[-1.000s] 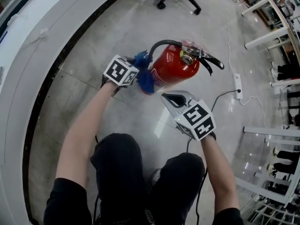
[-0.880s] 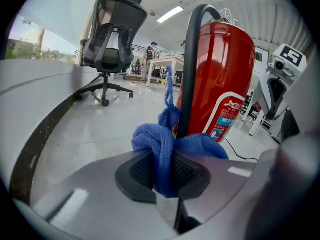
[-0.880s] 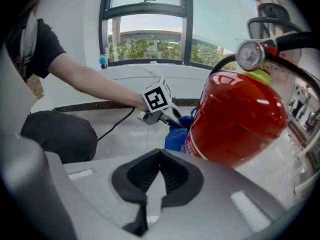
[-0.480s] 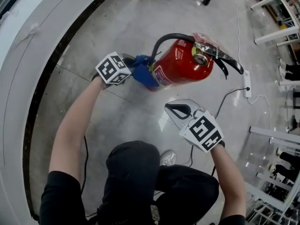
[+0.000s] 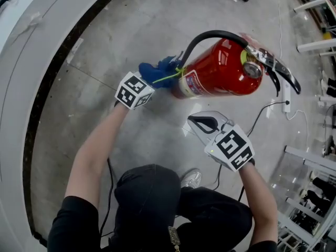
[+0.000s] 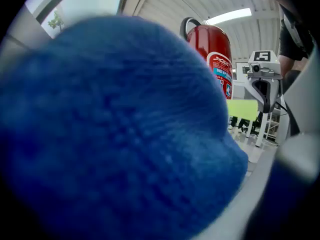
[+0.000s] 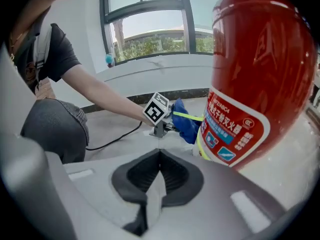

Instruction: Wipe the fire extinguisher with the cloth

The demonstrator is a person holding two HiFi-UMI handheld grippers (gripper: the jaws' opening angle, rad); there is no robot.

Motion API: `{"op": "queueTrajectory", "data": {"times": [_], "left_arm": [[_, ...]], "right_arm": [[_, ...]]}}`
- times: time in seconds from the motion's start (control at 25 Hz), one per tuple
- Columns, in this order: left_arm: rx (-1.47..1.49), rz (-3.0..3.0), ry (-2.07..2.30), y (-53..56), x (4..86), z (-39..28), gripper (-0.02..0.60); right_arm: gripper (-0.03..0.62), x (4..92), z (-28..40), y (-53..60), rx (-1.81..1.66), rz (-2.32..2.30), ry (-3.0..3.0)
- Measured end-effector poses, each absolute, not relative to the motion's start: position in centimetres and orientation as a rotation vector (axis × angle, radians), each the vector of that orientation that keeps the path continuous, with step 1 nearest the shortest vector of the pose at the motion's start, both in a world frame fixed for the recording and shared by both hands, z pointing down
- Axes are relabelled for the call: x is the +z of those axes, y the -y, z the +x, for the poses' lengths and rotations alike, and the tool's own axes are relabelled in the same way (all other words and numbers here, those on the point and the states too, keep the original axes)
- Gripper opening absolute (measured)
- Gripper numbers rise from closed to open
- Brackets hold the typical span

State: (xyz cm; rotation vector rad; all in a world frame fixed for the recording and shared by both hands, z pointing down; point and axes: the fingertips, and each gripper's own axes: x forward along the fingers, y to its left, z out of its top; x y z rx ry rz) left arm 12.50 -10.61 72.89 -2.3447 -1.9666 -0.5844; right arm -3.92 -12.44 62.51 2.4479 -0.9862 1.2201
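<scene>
A red fire extinguisher [image 5: 220,72] stands on the floor, with a black hose and black handle at its top [image 5: 273,67]. The blue cloth [image 5: 157,71] is bunched in my left gripper [image 5: 149,83], which is shut on it and holds it near the cylinder's lower part. In the left gripper view the cloth [image 6: 115,134] fills most of the picture, and the extinguisher [image 6: 212,59] rises behind it. My right gripper [image 5: 202,124] is shut and empty, low beside the extinguisher [image 7: 255,79]. Its view also shows the cloth [image 7: 186,120] at the cylinder's base.
A curved white wall with a dark base strip [image 5: 47,88] bounds the floor on the left. A power strip and white cables [image 5: 286,101] lie at the right. White table legs [image 5: 315,4] stand at the right edge. My knees [image 5: 152,193] are below the grippers.
Both grippers have sunk toward the floor. The left one has carried the cloth down along the cylinder to its lower part. The head view has shifted, and the extinguisher appears larger.
</scene>
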Motion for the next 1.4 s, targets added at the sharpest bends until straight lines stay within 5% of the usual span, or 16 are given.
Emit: {"op": "queueTrajectory", "data": {"times": [0.6, 0.96, 1.4], "left_arm": [[-0.818, -2.282, 1.626, 10.4, 77.5, 12.1, 0.014], [-0.917, -2.094, 1.615, 10.2, 81.7, 6.0, 0.015], [-1.042, -2.171, 1.657, 10.8, 68.8, 1.1, 0.02]], "right_arm": [[0.003, 64.9, -4.3, 11.6, 1.267, 2.505, 0.978], [0.003, 65.3, -5.7, 9.7, 1.271, 2.544, 0.95], [0.003, 56.6, -9.3, 5.1, 1.329, 2.765, 0.9]]}}
